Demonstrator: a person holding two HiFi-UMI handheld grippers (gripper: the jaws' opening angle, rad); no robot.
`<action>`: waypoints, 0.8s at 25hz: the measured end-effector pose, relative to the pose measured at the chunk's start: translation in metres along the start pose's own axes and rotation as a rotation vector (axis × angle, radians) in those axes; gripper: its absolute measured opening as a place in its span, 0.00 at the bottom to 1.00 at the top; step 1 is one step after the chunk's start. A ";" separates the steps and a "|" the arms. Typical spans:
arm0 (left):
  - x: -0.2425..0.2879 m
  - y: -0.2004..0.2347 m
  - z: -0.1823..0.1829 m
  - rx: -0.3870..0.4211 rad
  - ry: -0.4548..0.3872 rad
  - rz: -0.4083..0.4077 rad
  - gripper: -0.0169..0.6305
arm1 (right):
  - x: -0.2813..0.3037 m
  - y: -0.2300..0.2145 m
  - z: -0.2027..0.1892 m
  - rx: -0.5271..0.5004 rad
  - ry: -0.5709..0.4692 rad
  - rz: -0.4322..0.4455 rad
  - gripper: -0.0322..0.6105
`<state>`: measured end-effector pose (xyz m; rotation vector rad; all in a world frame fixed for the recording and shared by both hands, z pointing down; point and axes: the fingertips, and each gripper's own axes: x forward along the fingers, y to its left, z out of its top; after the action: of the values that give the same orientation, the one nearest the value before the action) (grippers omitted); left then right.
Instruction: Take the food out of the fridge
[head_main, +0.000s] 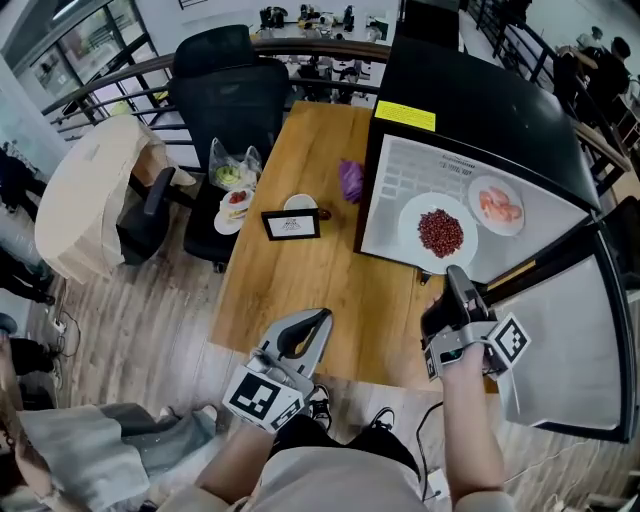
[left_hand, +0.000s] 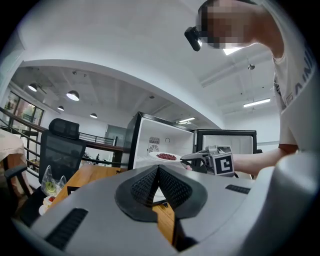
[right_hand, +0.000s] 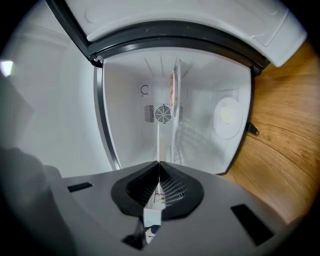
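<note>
A black mini fridge (head_main: 470, 100) stands open on the wooden table (head_main: 300, 290). On its shelf are a white plate of red beans (head_main: 438, 232) and, behind it, a white plate of pink food (head_main: 497, 205). My right gripper (head_main: 453, 274) is shut on the near rim of the bean plate. In the right gripper view that plate (right_hand: 158, 142) shows edge-on as a thin line running into the shut jaws (right_hand: 158, 165). The left gripper view shows the bean plate (left_hand: 167, 156) at the fridge mouth. My left gripper (head_main: 320, 318) hovers over the table's near edge, shut and empty.
The fridge door (head_main: 570, 350) hangs open at the right. On the table lie a framed card (head_main: 291, 224), a small white dish (head_main: 300, 203) and a purple object (head_main: 351, 180). A black office chair (head_main: 225, 90) at the left holds plates and a bag of food (head_main: 235, 185).
</note>
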<state>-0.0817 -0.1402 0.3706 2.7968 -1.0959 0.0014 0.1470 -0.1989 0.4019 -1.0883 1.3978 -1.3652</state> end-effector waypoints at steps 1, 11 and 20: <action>-0.001 -0.003 0.000 0.002 0.000 0.001 0.04 | -0.009 -0.004 -0.004 0.002 0.012 -0.004 0.09; -0.003 -0.044 -0.011 0.016 0.016 -0.003 0.04 | -0.091 -0.076 -0.023 -0.006 0.149 -0.024 0.09; -0.004 -0.072 -0.025 0.011 0.033 -0.016 0.04 | -0.140 -0.161 -0.044 0.015 0.239 -0.131 0.09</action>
<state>-0.0341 -0.0821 0.3856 2.8048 -1.0698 0.0521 0.1387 -0.0544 0.5655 -1.0483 1.5051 -1.6418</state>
